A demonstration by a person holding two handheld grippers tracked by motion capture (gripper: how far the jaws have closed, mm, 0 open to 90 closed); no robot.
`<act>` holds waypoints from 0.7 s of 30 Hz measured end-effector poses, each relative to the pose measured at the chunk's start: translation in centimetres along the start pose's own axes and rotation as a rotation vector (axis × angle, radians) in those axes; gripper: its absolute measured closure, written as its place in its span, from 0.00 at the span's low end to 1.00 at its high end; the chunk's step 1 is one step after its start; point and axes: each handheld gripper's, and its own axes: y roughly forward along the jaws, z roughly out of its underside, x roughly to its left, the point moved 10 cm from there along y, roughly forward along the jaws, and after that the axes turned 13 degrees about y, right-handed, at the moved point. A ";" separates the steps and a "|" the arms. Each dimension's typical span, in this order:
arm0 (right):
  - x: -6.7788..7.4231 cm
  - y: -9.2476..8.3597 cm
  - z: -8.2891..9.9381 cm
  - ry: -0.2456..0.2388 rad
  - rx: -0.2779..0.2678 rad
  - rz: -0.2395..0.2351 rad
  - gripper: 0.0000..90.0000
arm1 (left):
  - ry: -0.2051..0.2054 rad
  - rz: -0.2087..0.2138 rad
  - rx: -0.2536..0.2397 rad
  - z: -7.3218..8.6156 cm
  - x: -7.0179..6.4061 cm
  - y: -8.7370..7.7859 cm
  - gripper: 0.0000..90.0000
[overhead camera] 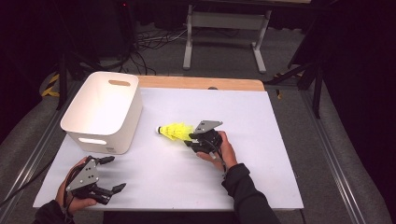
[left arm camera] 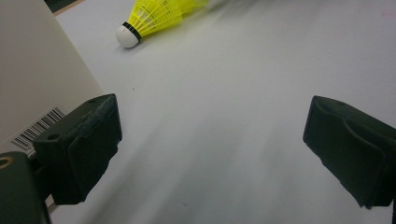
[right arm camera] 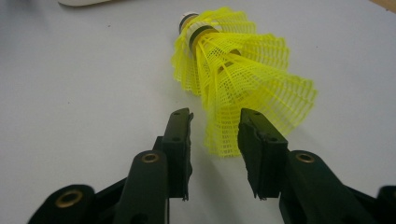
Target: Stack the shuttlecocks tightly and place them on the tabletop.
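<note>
Right gripper view: right gripper [right arm camera: 214,128], jaws narrowly apart, straddling the skirt edge of nested yellow shuttlecocks [right arm camera: 238,79]; at least two, exact count unclear. High view: they lie mid-table [overhead camera: 261,154], beside one white bin [overhead camera: 103,112]. Left gripper [overhead camera: 111,173] near front edge, jaws wide apart, empty.

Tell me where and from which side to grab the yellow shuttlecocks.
Grip the open skirt rim of the yellow shuttlecocks, coming from the skirt end, where the right hand-held gripper already straddles it. The stack lies on its side, cork end pointing away towards the white bin; the mesh probably squashes easily.
</note>
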 end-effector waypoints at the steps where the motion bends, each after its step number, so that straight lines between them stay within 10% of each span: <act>1: 0.0 -0.1 0.0 -0.003 -0.001 0.004 0.71 | -0.001 0.000 -0.001 0.0 0.0 0.0 0.06; 21: 0.5 -4.0 -1.8 -0.046 -0.124 0.034 0.65 | 0.002 0.003 0.002 0.0 0.0 0.1 0.06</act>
